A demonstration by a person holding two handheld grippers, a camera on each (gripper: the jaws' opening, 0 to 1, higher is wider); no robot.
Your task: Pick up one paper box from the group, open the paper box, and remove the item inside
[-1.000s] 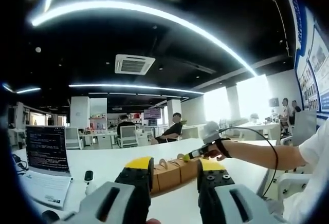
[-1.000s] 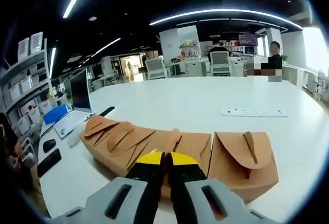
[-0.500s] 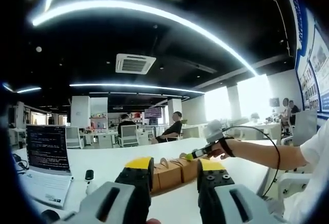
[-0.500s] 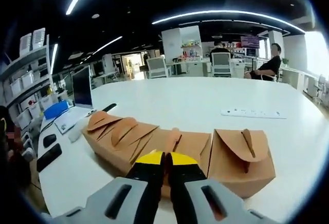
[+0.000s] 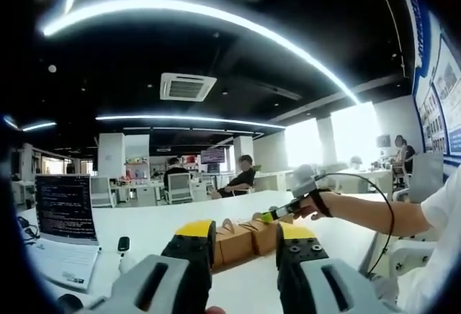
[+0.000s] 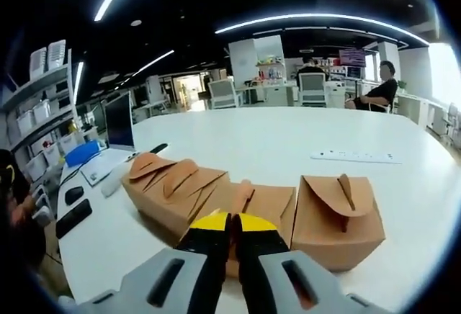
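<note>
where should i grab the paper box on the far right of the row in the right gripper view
Take the far-right paper box by the upright tab standing out of its folded lid, coming down from above with the jaws either side of the tab. It is thin and flat, so it suits a narrow pinch, while the body looks too broad to span. The right claw is shut, so it would need to open first.

- A row of brown paper boxes [image 6: 216,195] stands on the white desk [image 6: 288,137], all closed, each with a folded top and an upright tab handle.
- The right-hand box [image 6: 335,217] stands a little apart from the others, its curved flaps meeting at a thin tab.
- The middle box [image 6: 263,202] sits just beyond the right gripper's [image 6: 230,222] jaws, which are pressed together.
- The left boxes [image 6: 169,184] touch side by side, angled away.
- In the left gripper view the same boxes [image 5: 241,236] line up between the jaws.
</note>
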